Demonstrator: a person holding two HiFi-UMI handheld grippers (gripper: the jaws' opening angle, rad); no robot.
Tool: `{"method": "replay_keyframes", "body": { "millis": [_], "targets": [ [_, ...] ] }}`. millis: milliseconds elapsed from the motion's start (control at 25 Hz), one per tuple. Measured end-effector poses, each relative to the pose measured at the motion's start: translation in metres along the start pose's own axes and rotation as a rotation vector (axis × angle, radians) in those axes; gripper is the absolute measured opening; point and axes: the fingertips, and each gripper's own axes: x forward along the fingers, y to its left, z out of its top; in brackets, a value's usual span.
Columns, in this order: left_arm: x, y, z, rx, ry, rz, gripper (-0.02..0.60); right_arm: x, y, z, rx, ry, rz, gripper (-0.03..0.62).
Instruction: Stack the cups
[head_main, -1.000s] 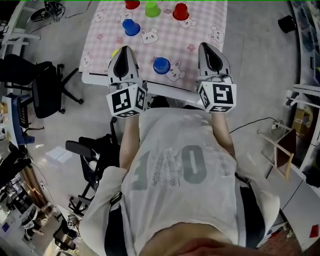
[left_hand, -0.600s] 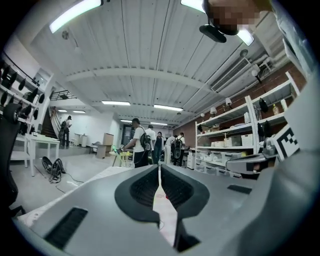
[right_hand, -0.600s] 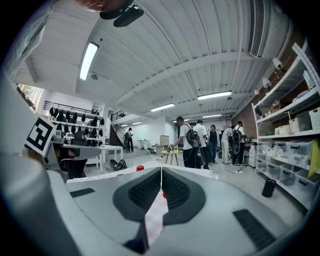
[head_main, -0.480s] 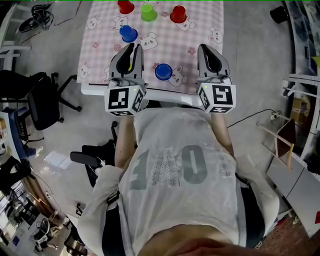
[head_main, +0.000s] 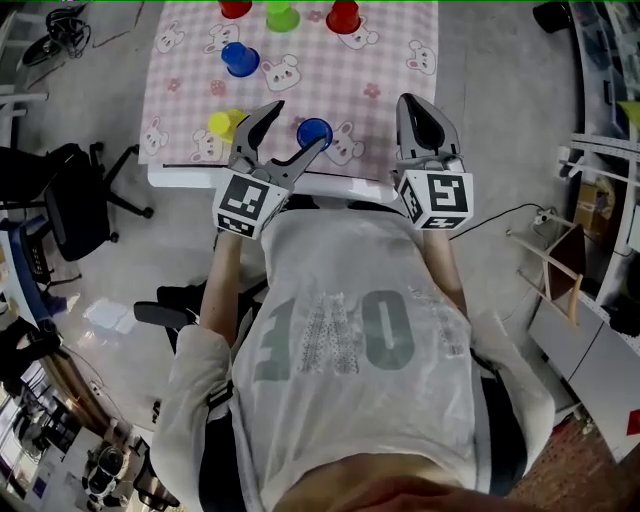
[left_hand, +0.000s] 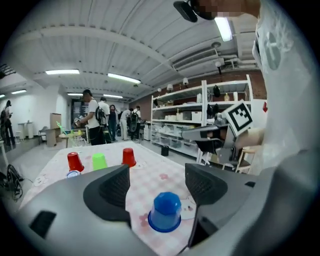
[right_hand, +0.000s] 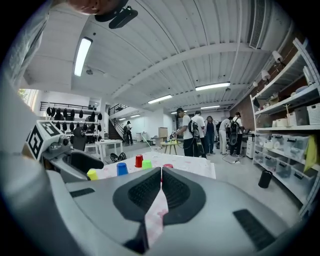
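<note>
Table (head_main: 400, 40), pink check cloth with a rabbit print, one only, ran away from the person.

Grippers, two. Left gripper (head_main: 297, 124): jaws had just been opening and stood spread wide. The near blue cup (head_main: 314, 132) sat in the gap ahead of the pads, untouched, rim down, close to the table's near edge. Right gripper (head_main: 425, 118): jaws pressed together on nothing, over the near edge, right of that cup.

Risk, as judged: the cup looked light and stood near the edge. If one jaw met it first while closing, it could slide, tip, or go off the near side. A grip too low on the flared rim could squeeze it out.

Cups, six, all rim down, none stacked:
- Red, two: left red cup (head_main: 236, 8), right red cup (head_main: 343, 15), far row.
- Blue, two: the near one and the far blue cup (head_main: 238, 58).
- Green cup (head_main: 281, 15), one, between the reds.
- Yellow cup (head_main: 224, 124), one, just left of the left gripper.
</note>
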Motion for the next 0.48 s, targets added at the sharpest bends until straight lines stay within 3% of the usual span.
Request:
{"method": "replay_keyframes", "body": {
  "millis": [120, 240, 480],
  "targets": [
    [0.011, -0.017, -0.023, 0.048, 0.083, -0.047, 0.321, -0.004, -0.005, -0.007, 0.011, 0.012, -0.008, 0.029],
    [0.014, -0.025, -0.043, 0.078, 0.141, -0.035, 0.319, -0.008, -0.005, -0.011, 0.009, 0.025, 0.000, 0.029],
    [0.017, -0.022, -0.068, 0.028, 0.195, -0.003, 0.319, -0.007, -0.002, -0.016, 0.003, 0.039, 0.022, 0.030]
  ]
}}
